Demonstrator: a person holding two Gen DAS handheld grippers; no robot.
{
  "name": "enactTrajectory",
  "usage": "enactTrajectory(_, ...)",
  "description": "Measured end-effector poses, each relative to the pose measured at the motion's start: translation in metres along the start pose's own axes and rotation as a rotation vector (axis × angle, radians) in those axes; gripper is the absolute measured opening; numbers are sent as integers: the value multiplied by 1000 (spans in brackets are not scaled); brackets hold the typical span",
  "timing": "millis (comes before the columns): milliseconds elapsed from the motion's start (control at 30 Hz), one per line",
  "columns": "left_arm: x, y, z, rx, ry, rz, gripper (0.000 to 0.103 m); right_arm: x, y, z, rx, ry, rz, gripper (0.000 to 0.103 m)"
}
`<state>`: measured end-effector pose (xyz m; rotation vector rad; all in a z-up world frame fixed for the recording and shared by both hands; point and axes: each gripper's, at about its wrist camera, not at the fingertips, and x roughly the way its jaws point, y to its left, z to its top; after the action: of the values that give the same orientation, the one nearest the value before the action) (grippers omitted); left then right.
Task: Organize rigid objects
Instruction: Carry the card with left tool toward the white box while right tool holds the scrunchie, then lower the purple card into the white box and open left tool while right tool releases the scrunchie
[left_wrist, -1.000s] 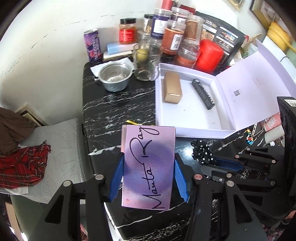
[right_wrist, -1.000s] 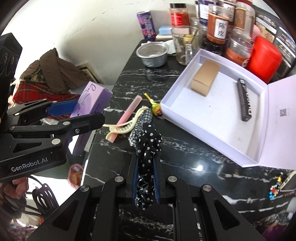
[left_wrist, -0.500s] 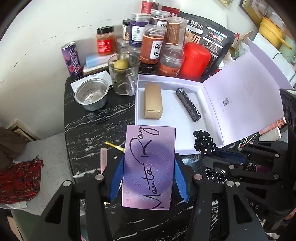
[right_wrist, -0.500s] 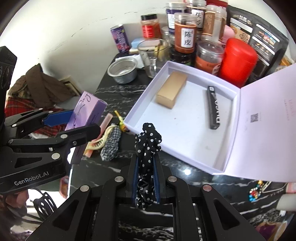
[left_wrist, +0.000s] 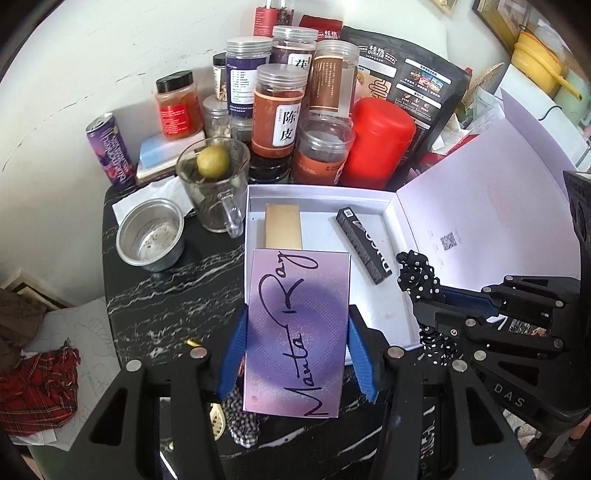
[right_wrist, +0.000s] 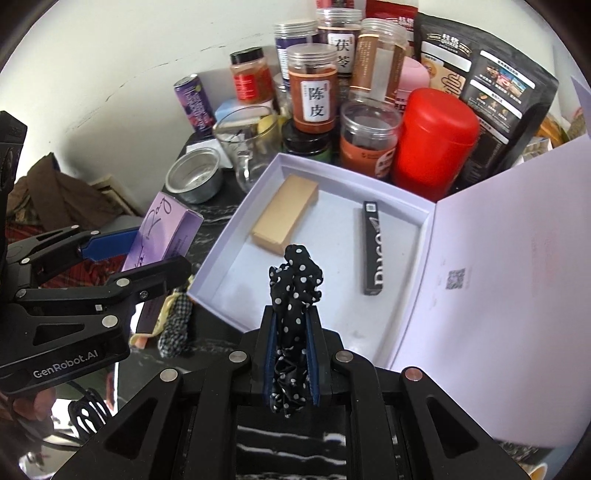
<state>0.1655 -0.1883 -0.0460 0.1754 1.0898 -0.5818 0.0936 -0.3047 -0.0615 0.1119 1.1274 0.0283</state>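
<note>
My left gripper (left_wrist: 295, 343) is shut on a purple "Manta Ray" box (left_wrist: 297, 328) and holds it over the near left part of the open lavender gift box (left_wrist: 391, 321). In the right wrist view the same purple box (right_wrist: 162, 236) sits left of the gift box (right_wrist: 218, 295). My right gripper (right_wrist: 291, 332) is shut on a black polka-dot scrunchie (right_wrist: 295, 280) at the gift box's near edge. Inside lie a tan box (right_wrist: 284, 214) and a black slim box (right_wrist: 371, 247).
Jars (left_wrist: 279, 110), a red canister (left_wrist: 380, 142), a glass mug (left_wrist: 214, 188), a metal bowl (left_wrist: 151, 236) and a purple can (left_wrist: 109, 147) crowd the back of the black marble table (left_wrist: 166, 295). A checkered scrunchie (right_wrist: 177, 325) and hair clip lie left of the gift box.
Both grippers moved forward and right toward the gift box. The purple box now hangs over its near left part and the scrunchie over its near edge.
</note>
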Motion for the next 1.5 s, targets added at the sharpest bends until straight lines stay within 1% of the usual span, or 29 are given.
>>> enactTrajectory(267,32,-8,31,20,8,-4,51,13,-29,20,32,-5,-53,15)
enactTrajectory(433,56,-8,44,25,25,-4,51,27,-46,32,57,1,-96,15)
enactTrajectory(600,81,-6,54,19,35,10,51,46,-60,43,84,18,-102,15)
enactTrajectory(767,103,-2,61,2,47,23,51,69,-70,52,114,42,-90,15)
enactTrajectory(967,125,1,67,1,64,35,51,93,-76,58,112,70,-106,15)
enactTrajectory(1200,139,0,69,8,85,44,51,114,-80,63,119,92,-105,15)
enactTrajectory(1333,146,-4,69,19,102,56,51,123,-80,63,107,76,-124,17)
enactTrajectory(1433,150,-4,68,6,113,36,51,125,-79,64,101,74,-141,17)
enactTrajectory(1500,153,-3,67,3,132,44,51,125,-79,65,101,77,-147,18)
